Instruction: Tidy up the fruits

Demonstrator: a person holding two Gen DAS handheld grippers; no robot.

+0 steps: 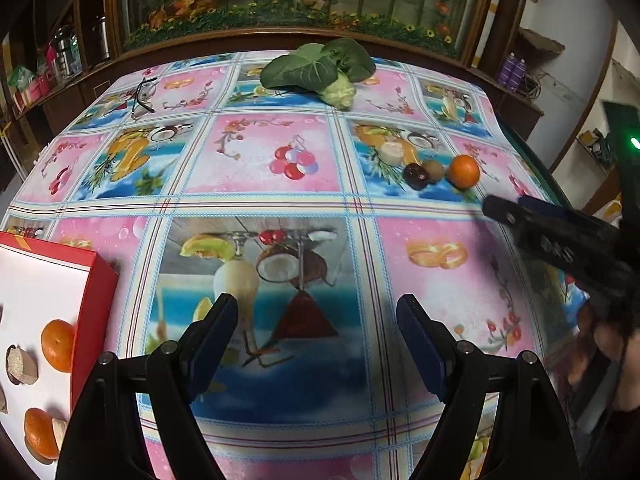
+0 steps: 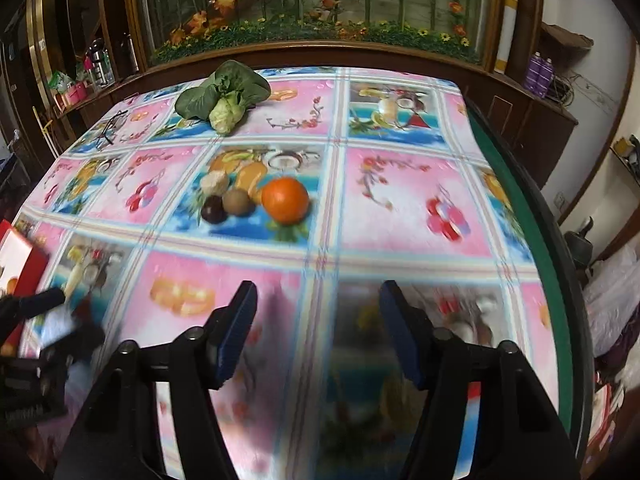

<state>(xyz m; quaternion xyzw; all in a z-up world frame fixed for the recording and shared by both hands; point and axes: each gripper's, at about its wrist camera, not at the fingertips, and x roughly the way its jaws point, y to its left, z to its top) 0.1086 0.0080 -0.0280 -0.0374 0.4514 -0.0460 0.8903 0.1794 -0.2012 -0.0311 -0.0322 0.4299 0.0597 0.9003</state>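
Observation:
An orange (image 2: 285, 200) lies on the patterned tablecloth beside a brown kiwi (image 2: 238, 201), a dark plum-like fruit (image 2: 212, 209) and a pale round fruit (image 2: 214, 182). My right gripper (image 2: 318, 304) hovers open and empty over the cloth, well short of them. In the left wrist view the same orange (image 1: 463, 171), kiwi (image 1: 433, 169) and dark fruit (image 1: 415, 176) sit far right. My left gripper (image 1: 318, 318) stands open and empty beside a red box (image 1: 94, 320) with a white inside, which holds two oranges (image 1: 58, 345) and brownish pieces (image 1: 22, 364).
A leafy green vegetable (image 2: 224, 96) and a pair of glasses (image 1: 143, 95) lie near the table's far edge. The right gripper's arm (image 1: 560, 240) and a hand show at the right of the left wrist view. A wooden cabinet with a plant display stands behind the table (image 2: 520, 208).

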